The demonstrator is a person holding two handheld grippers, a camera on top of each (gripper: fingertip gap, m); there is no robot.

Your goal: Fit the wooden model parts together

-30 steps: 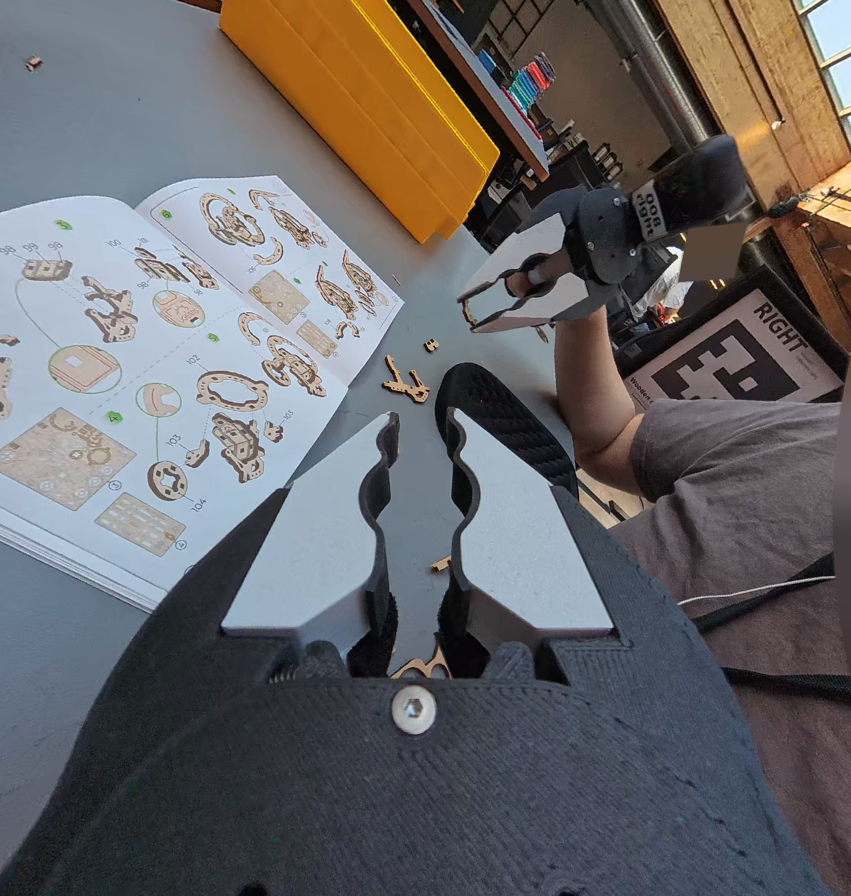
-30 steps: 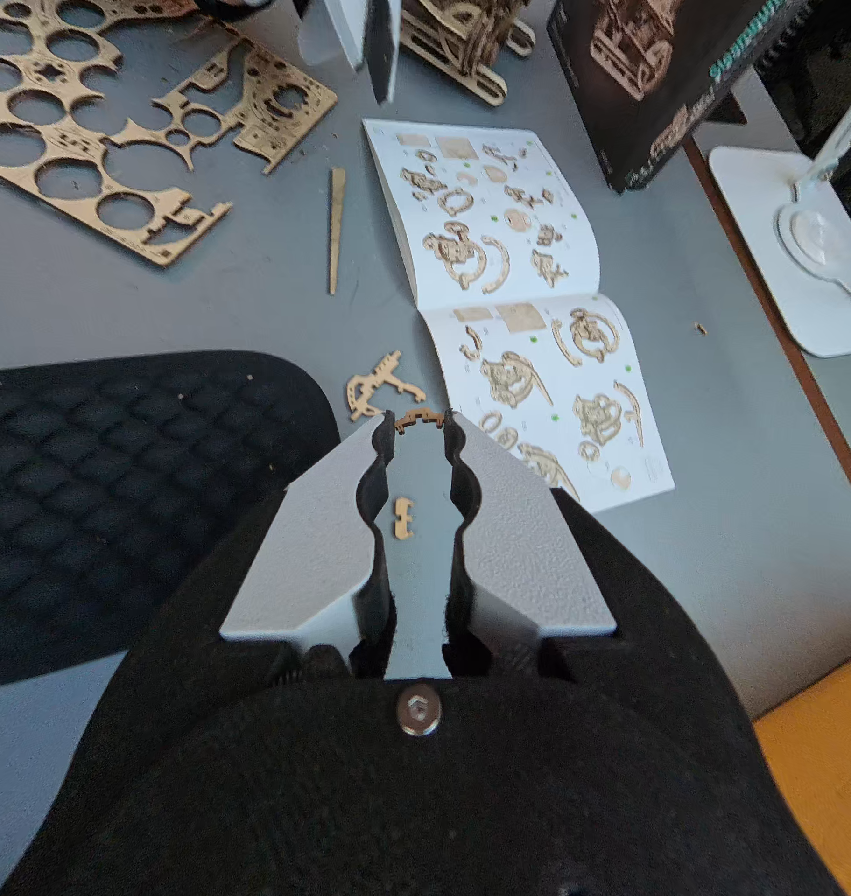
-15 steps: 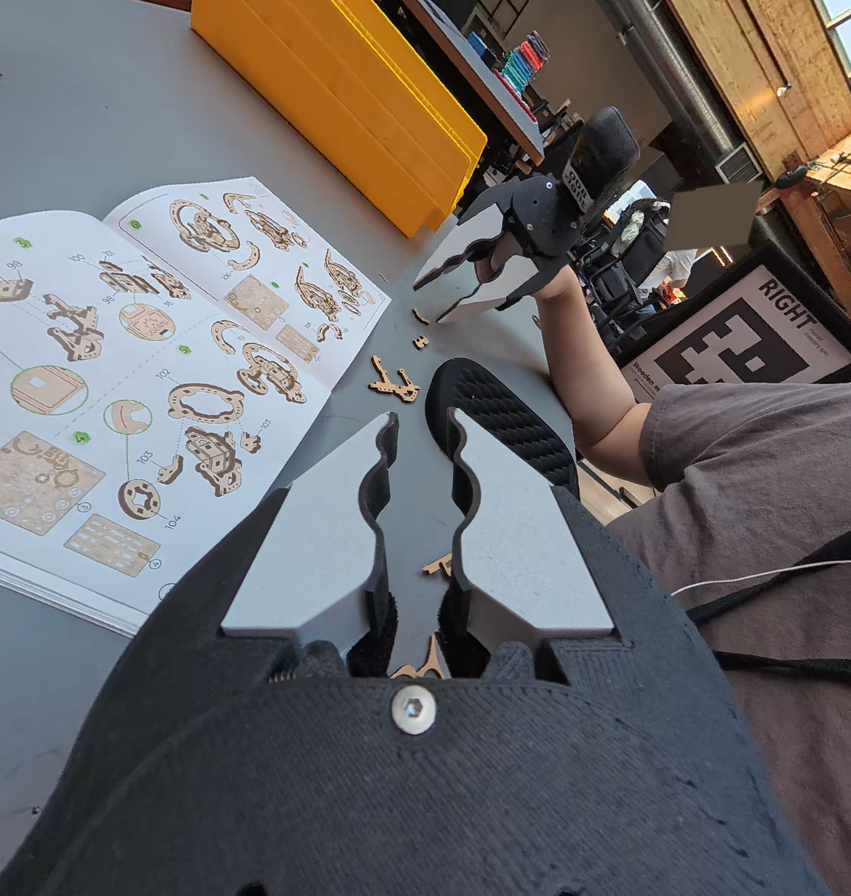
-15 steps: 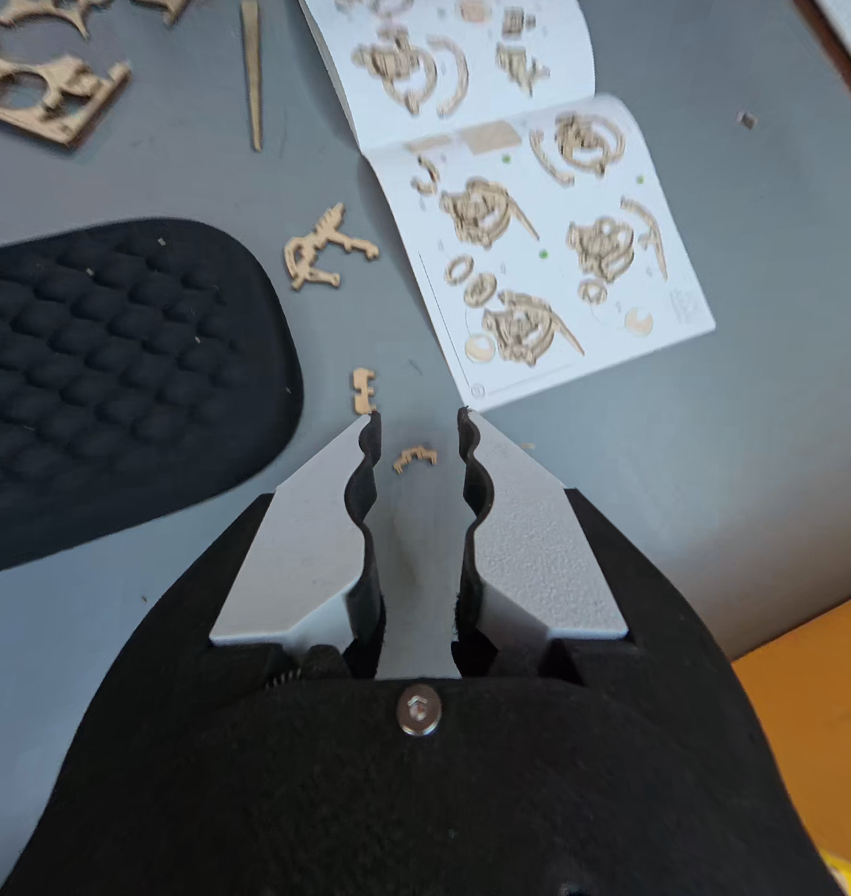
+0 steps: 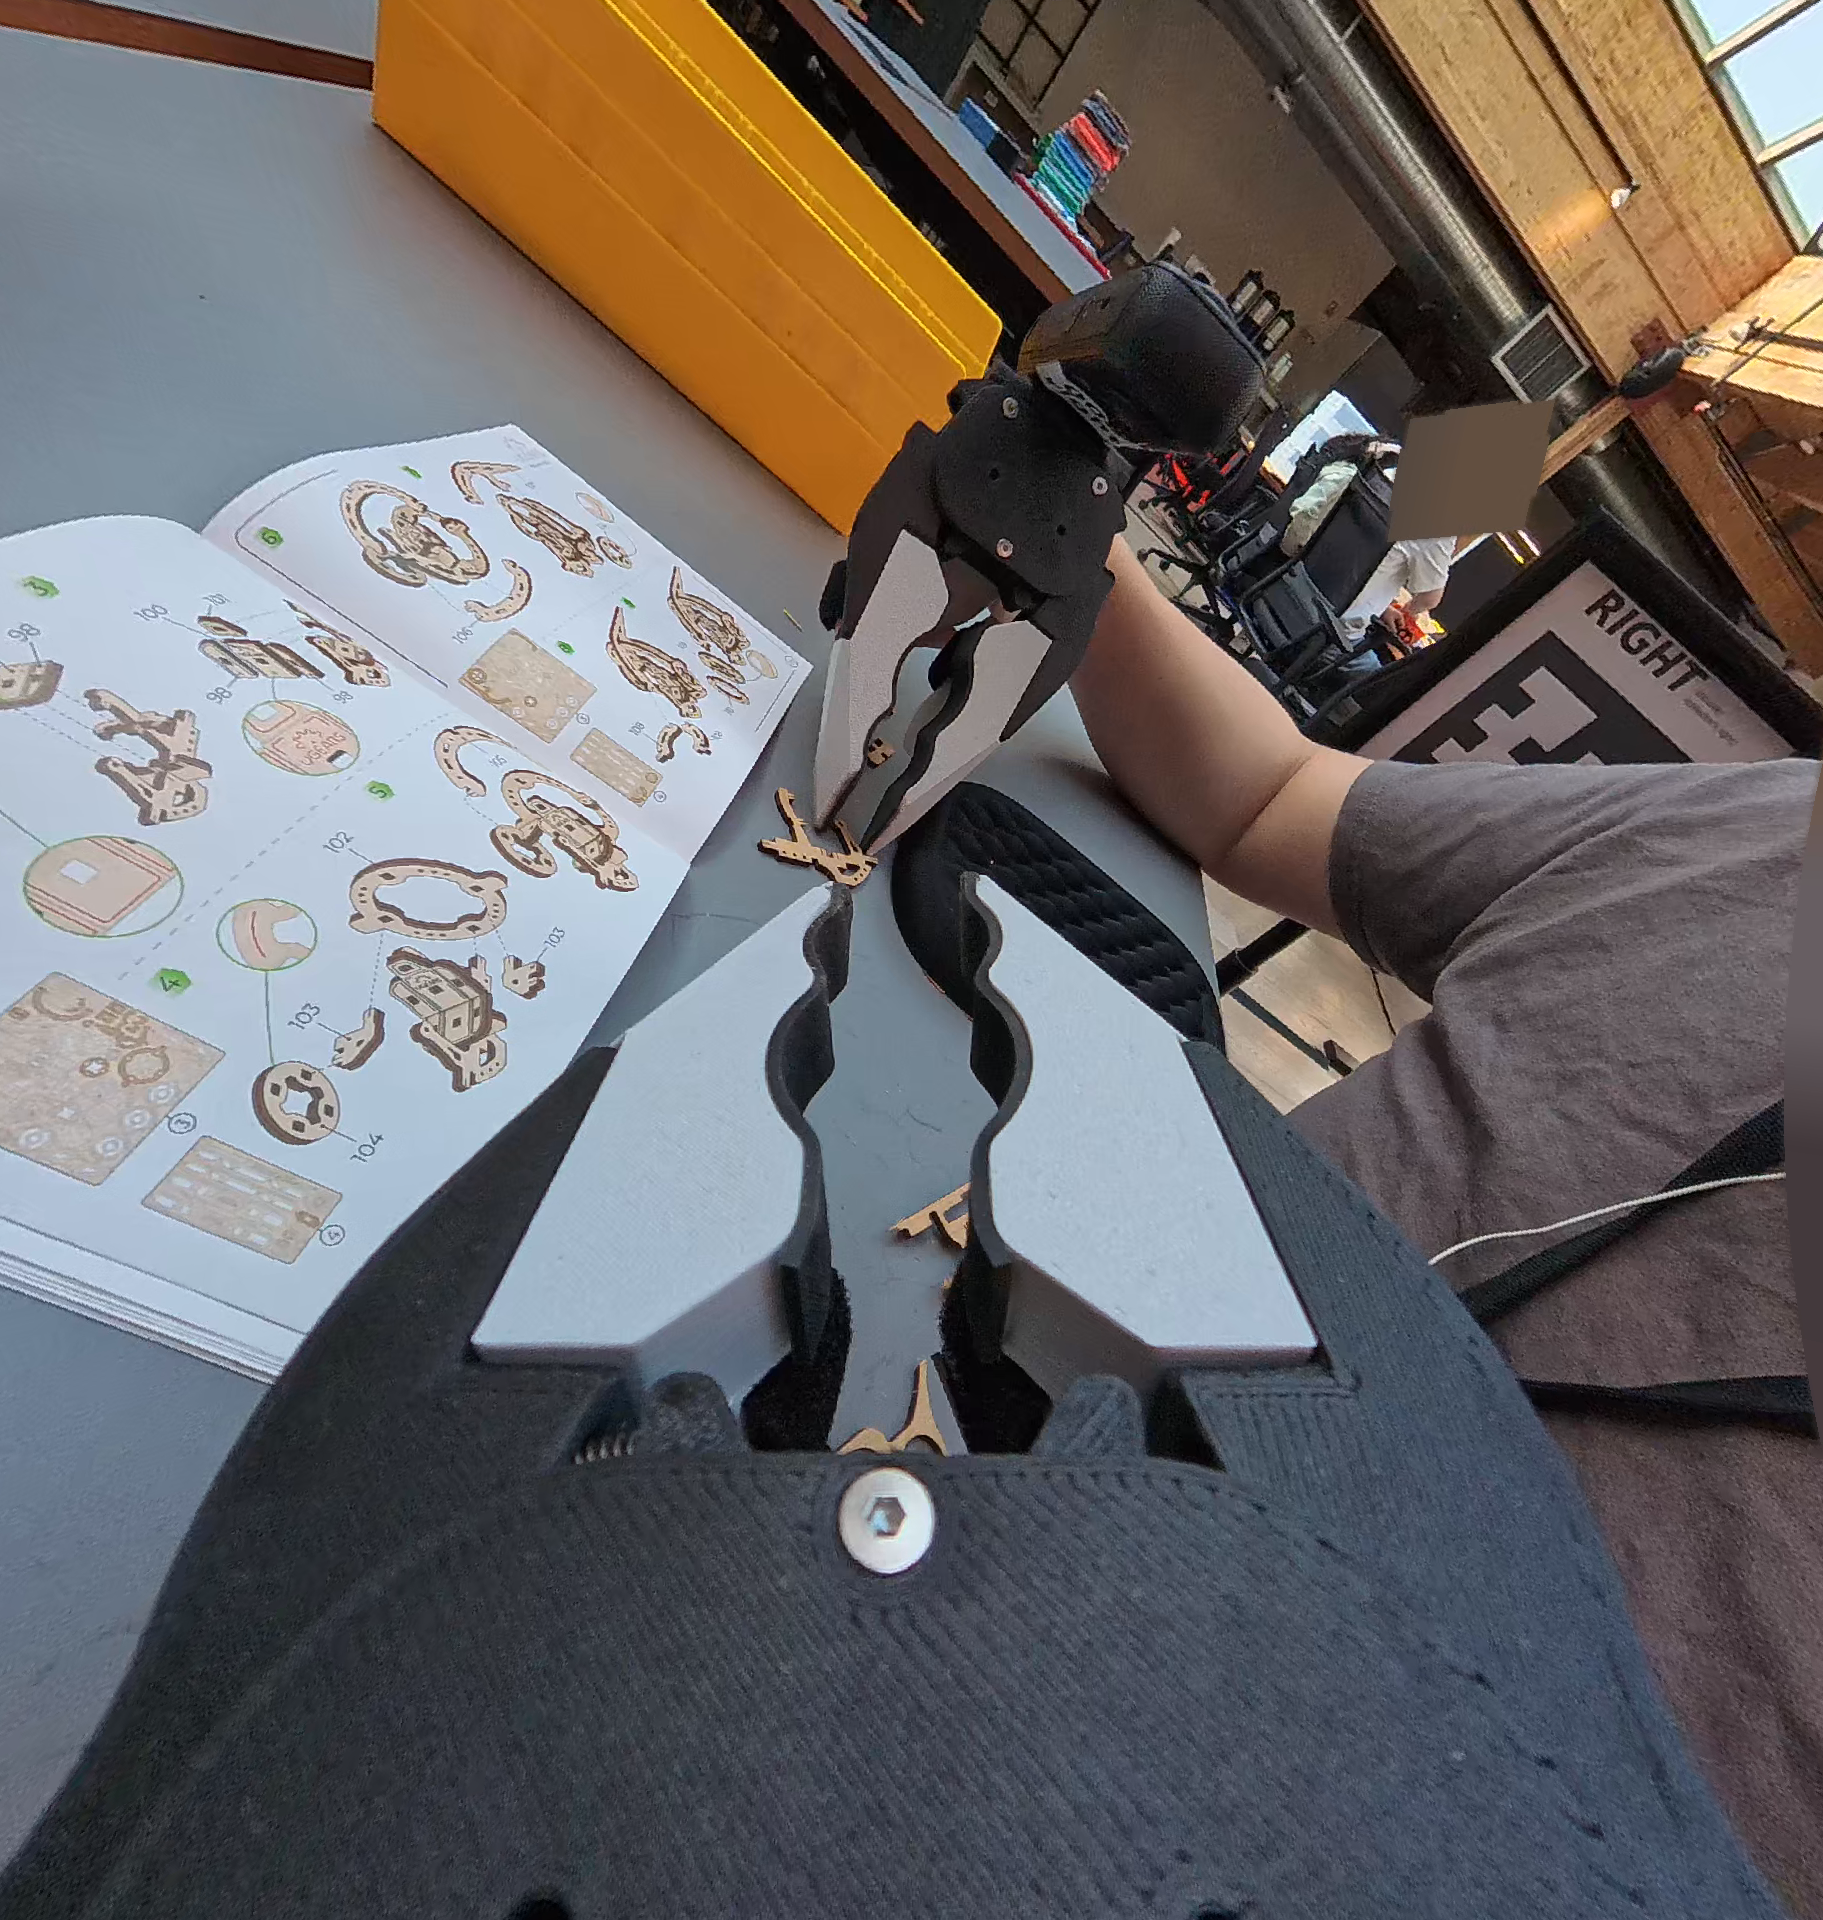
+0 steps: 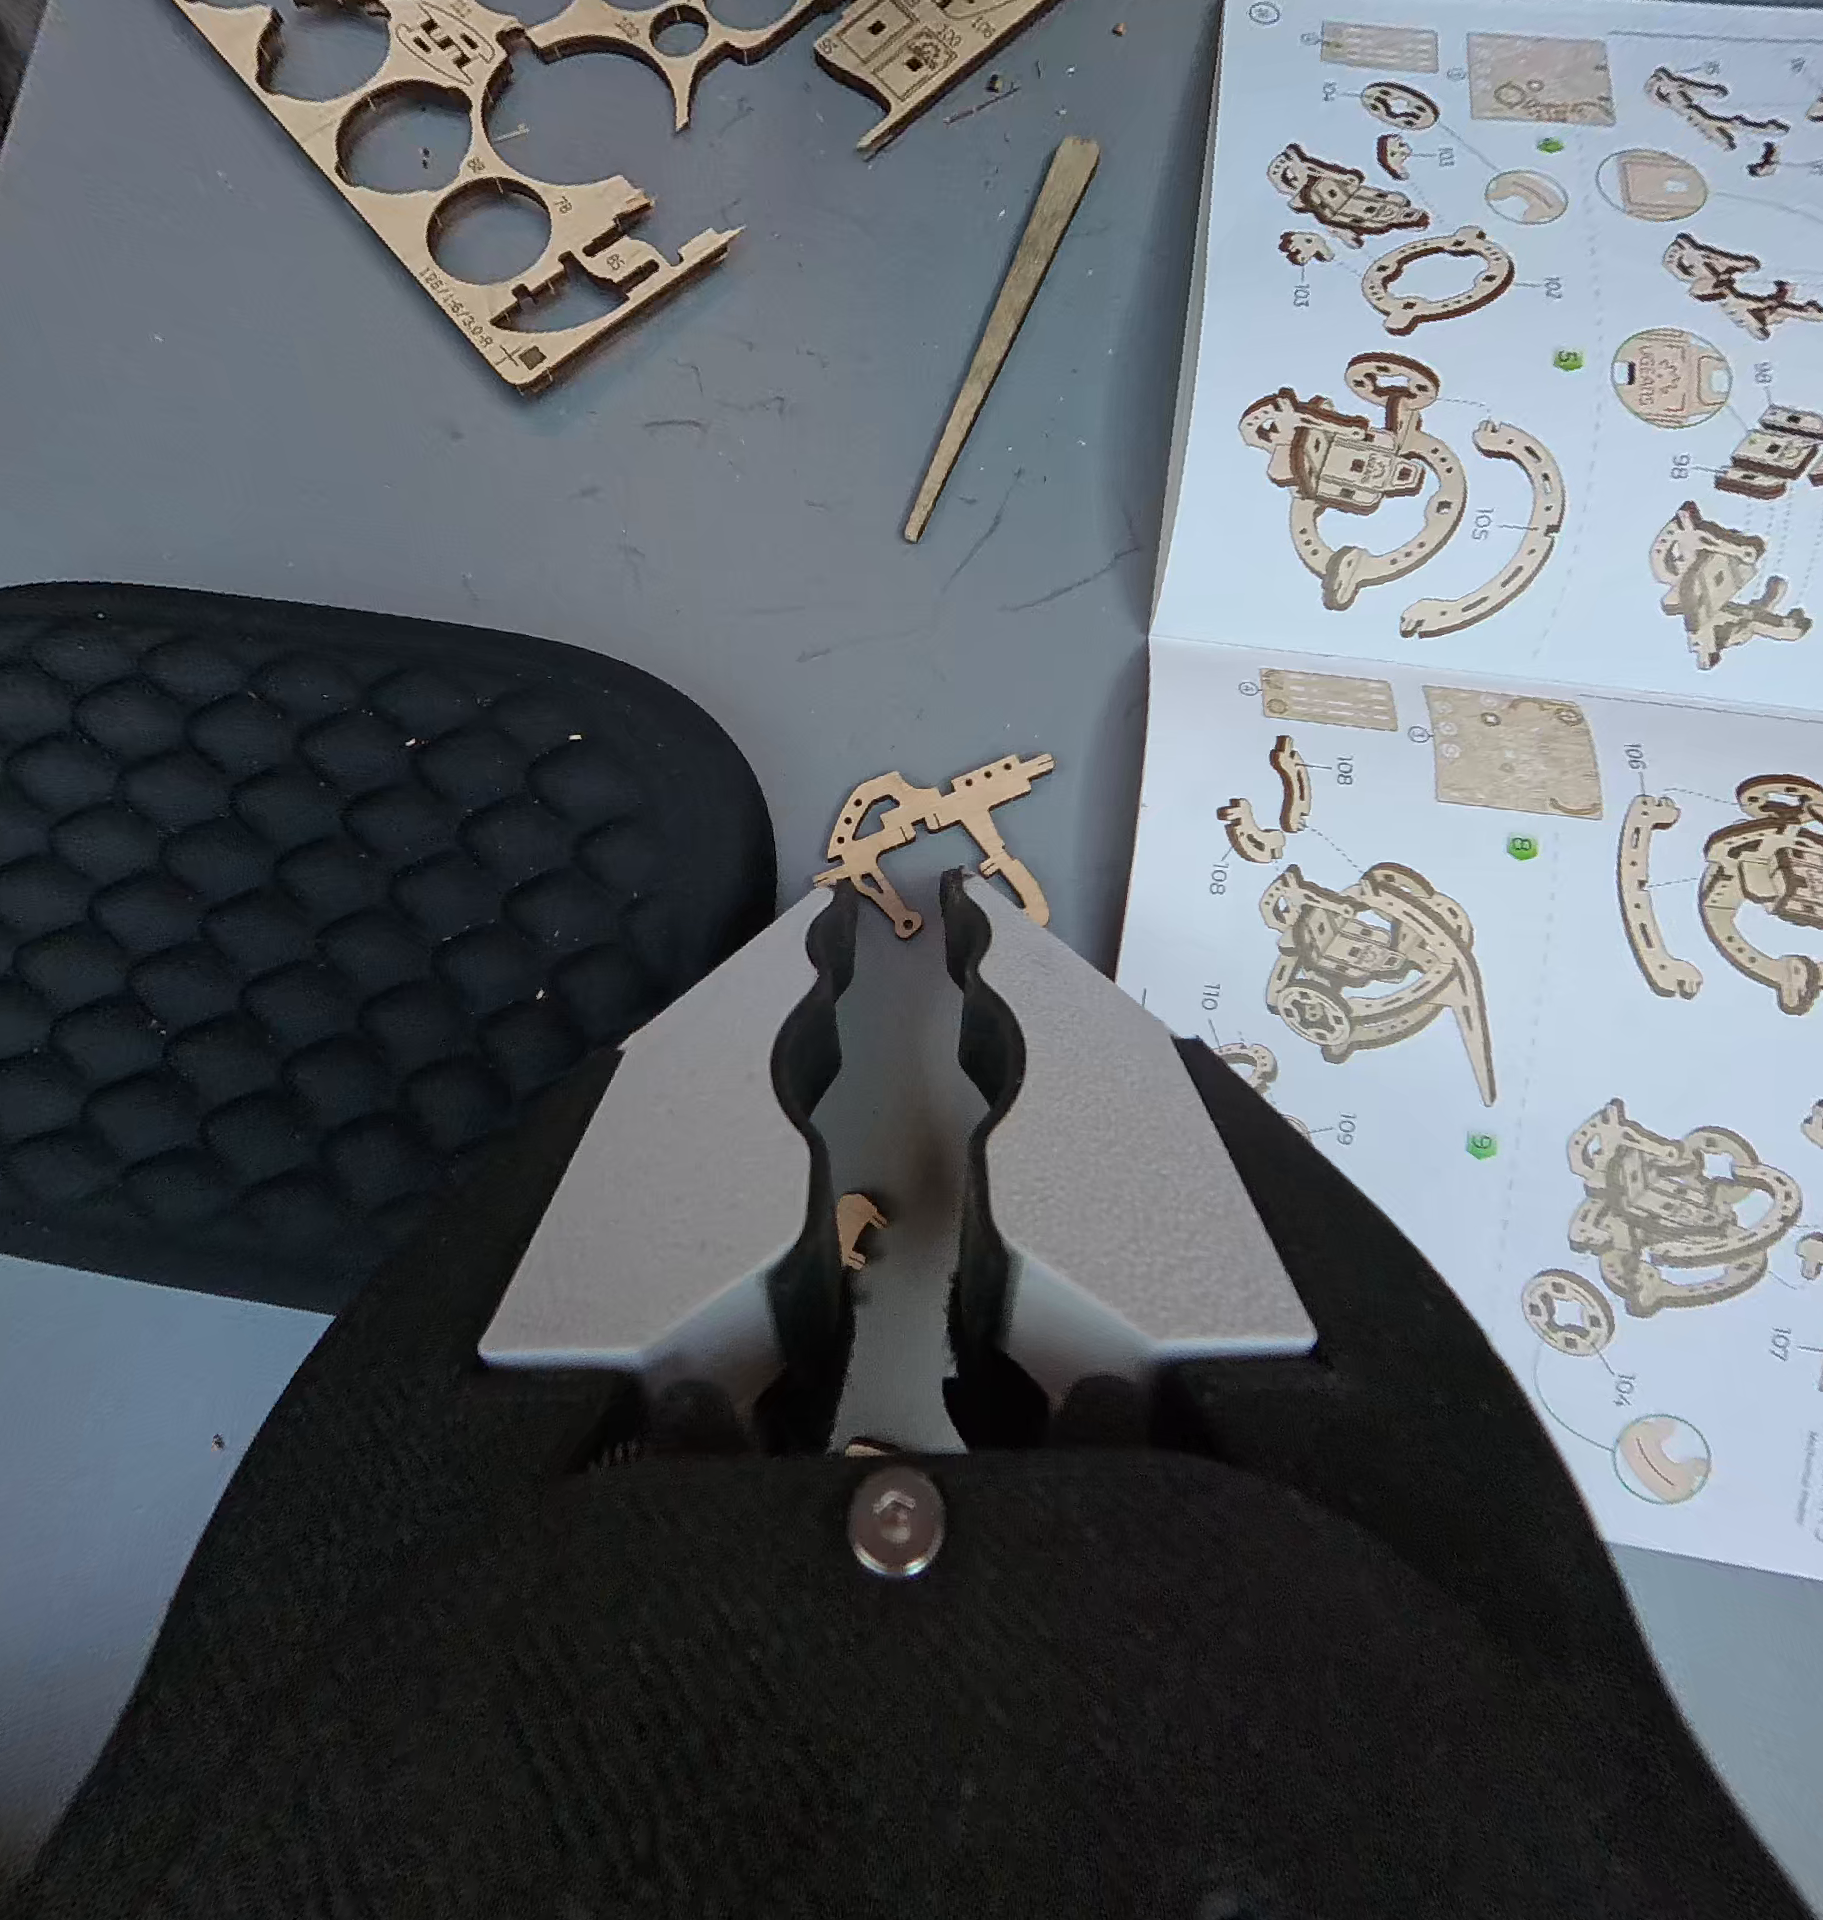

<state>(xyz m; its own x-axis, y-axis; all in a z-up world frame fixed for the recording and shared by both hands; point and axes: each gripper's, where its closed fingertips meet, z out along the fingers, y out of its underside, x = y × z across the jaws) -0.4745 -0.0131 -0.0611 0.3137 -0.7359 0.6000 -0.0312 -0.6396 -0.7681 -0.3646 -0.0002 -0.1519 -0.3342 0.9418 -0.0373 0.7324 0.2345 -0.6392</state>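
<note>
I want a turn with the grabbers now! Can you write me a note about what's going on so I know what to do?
Right gripper: open, empty, tips down at the branched wooden part, not yet closed on it.
Left gripper: open, empty, held back above the table.
That part lies flat between the black pad and the open instruction booklet. A tiny wooden piece lies between the right fingers. The punched-out sheet and wooden stick lie farther off.
Done: nothing visibly joined.
Left: grasp the part and fit the pieces.
</note>
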